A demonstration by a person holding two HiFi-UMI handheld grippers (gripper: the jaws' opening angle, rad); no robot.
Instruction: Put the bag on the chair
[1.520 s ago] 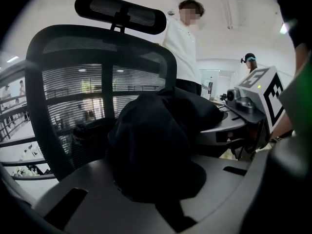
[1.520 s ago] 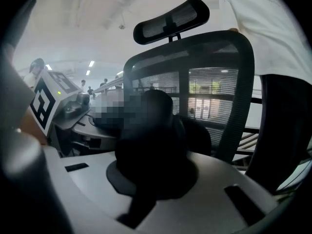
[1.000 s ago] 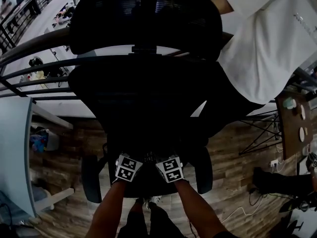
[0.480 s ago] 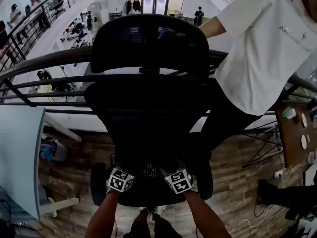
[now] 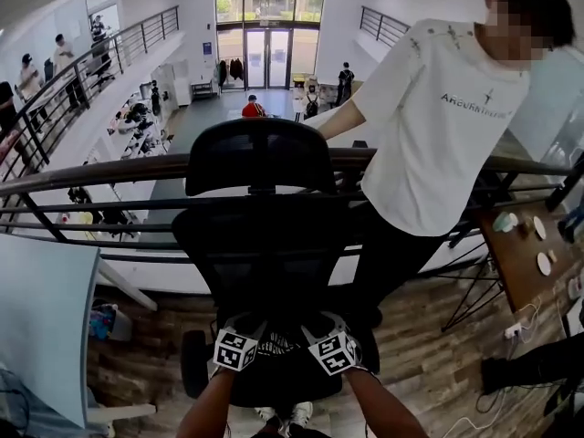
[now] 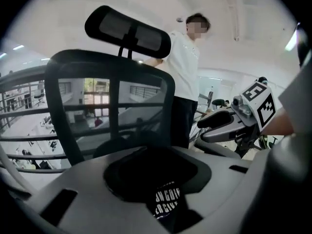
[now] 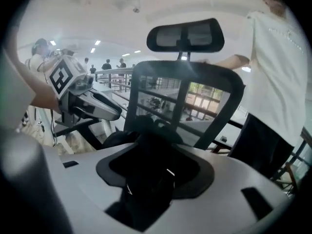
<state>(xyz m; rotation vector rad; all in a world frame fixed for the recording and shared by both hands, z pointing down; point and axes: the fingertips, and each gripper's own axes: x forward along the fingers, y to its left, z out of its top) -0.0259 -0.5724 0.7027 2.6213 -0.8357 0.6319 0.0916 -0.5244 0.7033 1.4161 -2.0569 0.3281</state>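
Note:
A black mesh office chair [image 5: 265, 245] with a headrest [image 5: 260, 156] stands in front of me. The black bag [image 5: 278, 342] lies on its seat, mostly hidden between my two grippers. My left gripper [image 5: 245, 325] is at the bag's left. Its jaws are closing, and a fold of black bag fabric with white print [image 6: 166, 203] lies between them; I see no pad pressing on it. My right gripper [image 5: 319, 325] is at the bag's right. Its jaws stand wide open around the dark bag [image 7: 146, 179], not clamped on it.
A person in a white T-shirt [image 5: 438, 144] stands behind the chair at the right, one hand on the black balcony railing [image 5: 109, 172]. A wooden table [image 5: 525, 254] is at the right and a pale desk panel [image 5: 46, 327] at the left. The chair's armrest [image 5: 193, 363] flanks the seat.
The head view has tilted upward, so the chair sits lower in the picture and the hall beyond shows. Both grippers stay low at the seat, side by side.

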